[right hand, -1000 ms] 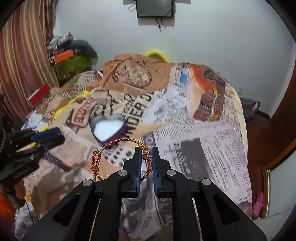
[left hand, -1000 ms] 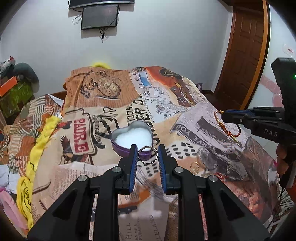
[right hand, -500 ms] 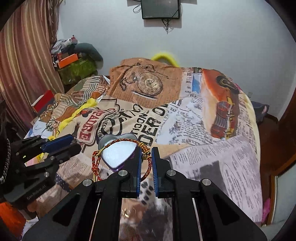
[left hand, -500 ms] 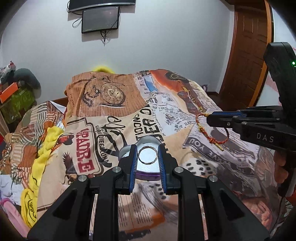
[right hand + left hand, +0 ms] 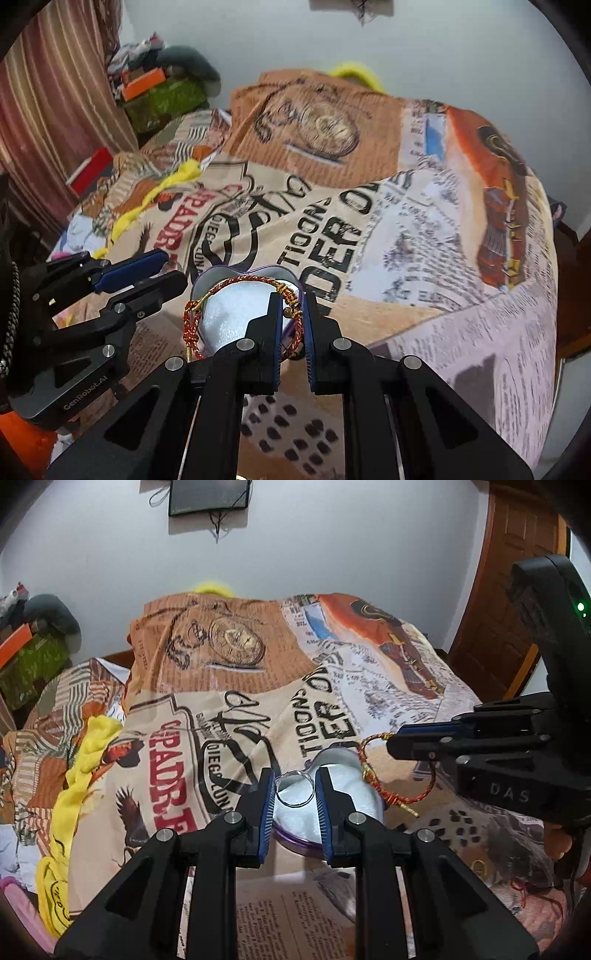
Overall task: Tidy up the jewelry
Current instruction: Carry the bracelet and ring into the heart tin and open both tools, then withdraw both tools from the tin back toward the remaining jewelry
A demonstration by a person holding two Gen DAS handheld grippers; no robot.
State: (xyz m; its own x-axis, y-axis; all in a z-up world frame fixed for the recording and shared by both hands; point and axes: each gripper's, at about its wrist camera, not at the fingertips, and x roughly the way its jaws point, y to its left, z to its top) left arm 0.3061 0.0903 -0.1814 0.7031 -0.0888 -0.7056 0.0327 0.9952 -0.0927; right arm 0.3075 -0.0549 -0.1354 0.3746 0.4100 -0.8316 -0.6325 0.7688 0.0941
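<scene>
Left wrist view: left gripper (image 5: 294, 792) pinches a thin silver ring (image 5: 294, 788) flat between its jaws, directly over the heart-shaped tin (image 5: 364, 794).
Tin: purple wall, white padded lining, open on the printed bedspread (image 5: 207, 738).
Right wrist view: right gripper (image 5: 293, 310) nips a red-and-gold braided cord bracelet (image 5: 192, 321), its loop hanging over the tin's near lobe.
Nearer: both, judging by overlap.
</scene>
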